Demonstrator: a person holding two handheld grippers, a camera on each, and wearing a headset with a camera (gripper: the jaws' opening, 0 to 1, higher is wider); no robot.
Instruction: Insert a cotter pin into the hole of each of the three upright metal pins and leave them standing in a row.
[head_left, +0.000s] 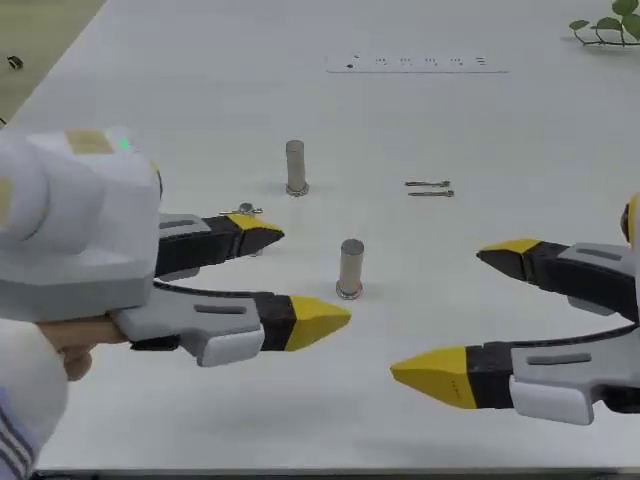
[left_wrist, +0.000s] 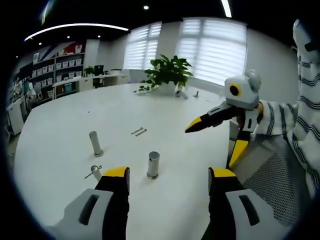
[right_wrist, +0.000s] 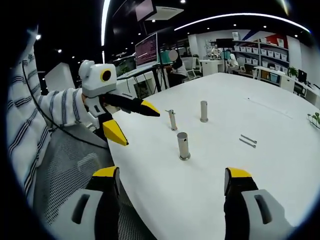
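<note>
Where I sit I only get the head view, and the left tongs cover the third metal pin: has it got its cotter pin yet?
Observer: Yes. In the right gripper view the third metal pin stands upright with a cotter pin through its top.
Operator: Are the tongs touching it?
Observer: No. The left gripper view shows it outside the open left tongs, beside one jaw, not between them.
</note>
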